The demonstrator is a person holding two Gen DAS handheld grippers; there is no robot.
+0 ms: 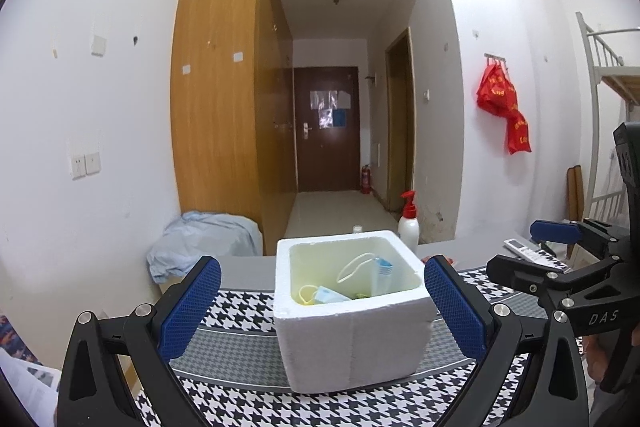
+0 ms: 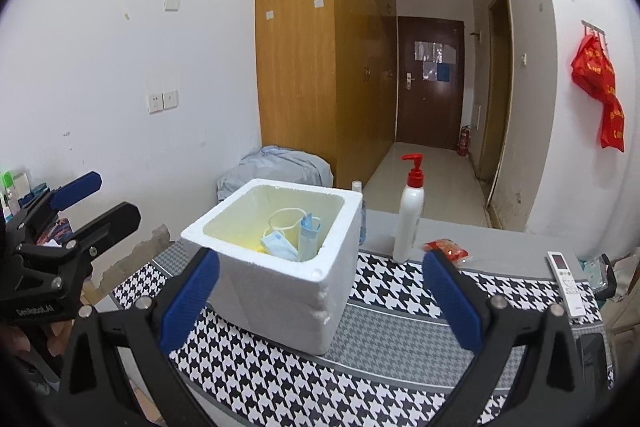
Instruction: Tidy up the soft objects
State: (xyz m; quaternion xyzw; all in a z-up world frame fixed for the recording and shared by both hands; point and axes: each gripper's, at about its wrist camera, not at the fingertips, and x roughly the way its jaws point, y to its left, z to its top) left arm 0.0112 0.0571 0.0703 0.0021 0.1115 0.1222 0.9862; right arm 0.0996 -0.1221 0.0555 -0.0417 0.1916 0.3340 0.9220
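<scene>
The box is set on the mat, which is laid over the table. Masks are seen inside the box. The bottle is placed right of it, near the table's back edge. The remote is found by the right edge.

This place looks like a dormitory room: a white metal bunk bed stands at the right, tall wooden wardrobes line the corridor to a dark entrance door (a fire extinguisher stands beside it).
</scene>
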